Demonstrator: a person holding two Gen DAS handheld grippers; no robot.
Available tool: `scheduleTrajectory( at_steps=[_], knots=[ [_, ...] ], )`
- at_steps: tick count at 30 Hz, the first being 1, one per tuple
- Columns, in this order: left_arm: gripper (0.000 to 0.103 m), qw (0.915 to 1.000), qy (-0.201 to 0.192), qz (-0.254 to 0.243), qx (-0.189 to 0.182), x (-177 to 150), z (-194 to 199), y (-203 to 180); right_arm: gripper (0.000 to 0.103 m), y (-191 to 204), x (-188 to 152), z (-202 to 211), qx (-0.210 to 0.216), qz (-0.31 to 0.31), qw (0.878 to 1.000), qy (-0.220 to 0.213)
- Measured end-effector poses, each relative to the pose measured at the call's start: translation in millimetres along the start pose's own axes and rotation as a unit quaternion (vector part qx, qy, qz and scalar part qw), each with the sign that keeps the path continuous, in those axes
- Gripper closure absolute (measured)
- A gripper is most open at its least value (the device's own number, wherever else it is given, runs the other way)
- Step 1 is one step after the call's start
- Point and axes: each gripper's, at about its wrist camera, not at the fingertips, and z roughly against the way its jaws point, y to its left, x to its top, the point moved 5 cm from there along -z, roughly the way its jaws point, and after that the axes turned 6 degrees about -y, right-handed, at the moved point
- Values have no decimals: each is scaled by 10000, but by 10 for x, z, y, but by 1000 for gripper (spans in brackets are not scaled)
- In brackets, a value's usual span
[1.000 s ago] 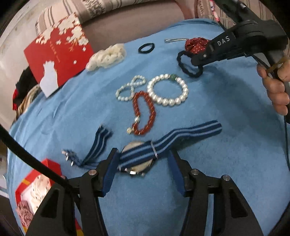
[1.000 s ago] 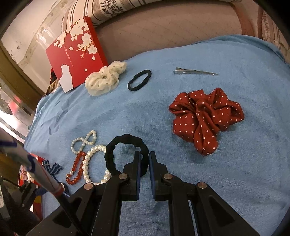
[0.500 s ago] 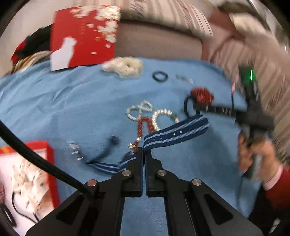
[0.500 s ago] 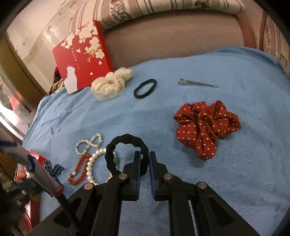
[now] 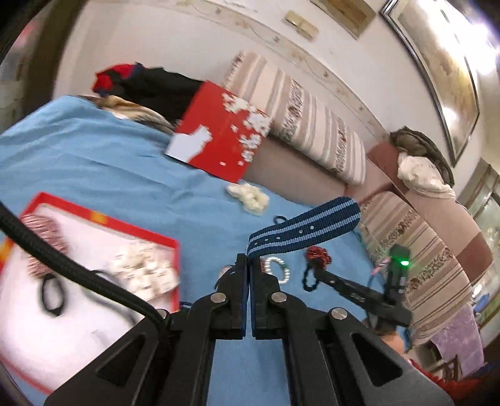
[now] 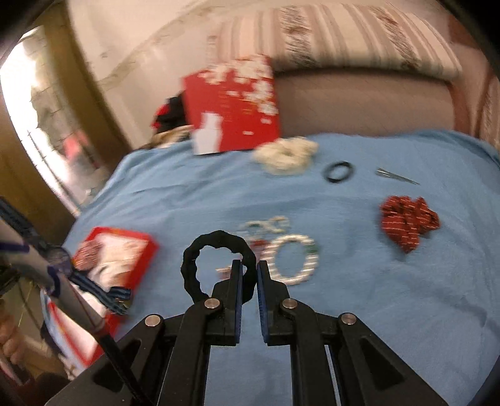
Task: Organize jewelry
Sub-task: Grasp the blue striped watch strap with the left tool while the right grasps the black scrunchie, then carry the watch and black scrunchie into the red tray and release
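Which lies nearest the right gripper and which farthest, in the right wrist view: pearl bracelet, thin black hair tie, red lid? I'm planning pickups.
From the right gripper:
1. Pearl bracelet, just right of the fingertips.
2. Thin black hair tie, farther back, right.
3. Red lid, propped at the cloth's far edge.

A cracked off-white wall [image 5: 193, 28] bearing a framed picture [image 5: 443, 71] rises behind a brown sofa [image 5: 437, 200] with striped cushions [image 5: 306, 125], beside a blue-covered tabletop [image 6: 390, 296] under warm light.

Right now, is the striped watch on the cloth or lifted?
Lifted. The left gripper is shut on the striped watch, whose strap sticks out in the air above the blue cloth.
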Motion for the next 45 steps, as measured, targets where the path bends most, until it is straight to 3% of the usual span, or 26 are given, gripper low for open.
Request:
scheduleTrajectory(
  at_steps=[5, 8, 12, 14, 21, 29, 30, 33, 39, 45],
  knots=[
    [102, 9992, -114, 146, 348, -138, 396, 330, 93, 658, -15, 65, 401, 324, 9987, 48],
    [102, 9958, -141, 296, 859, -216, 600, 631, 93, 1022, -55, 42, 558, 555, 9968, 119],
    [102, 9850, 69, 801, 1529, -348, 700, 1286, 93, 1461, -154, -35, 690, 869, 9935, 240],
    [102, 9748, 350, 1132, 1889, -456, 671, 1626, 93, 1658, -224, -103, 759, 1017, 9913, 340],
    [102, 9594, 301, 1802, 2151, -566, 765, 2103, 93, 2220, -513, -535, 967, 1374, 9817, 894],
    [101, 9496, 219, 1629, 2669, -491, 817, 2189, 93, 2654, -840, -1122, 1008, 1626, 9699, 1504],
    [96, 9488, 188, 1710, 2648, -485, 830, 2209, 93, 2690, -855, -1168, 989, 1661, 9691, 1530],
    [67, 9502, -37, 2059, 2341, -461, 886, 2236, 93, 2766, -853, -1343, 894, 1737, 9682, 1564],
    [61, 9527, -540, 2074, 2154, -321, 977, 2133, 93, 2801, -474, -1599, 625, 1740, 9740, 1310],
    [61, 9547, -474, 2026, 2128, -266, 832, 2068, 93, 2782, -238, -2047, 43, 1932, 9726, 1292]
  ],
)
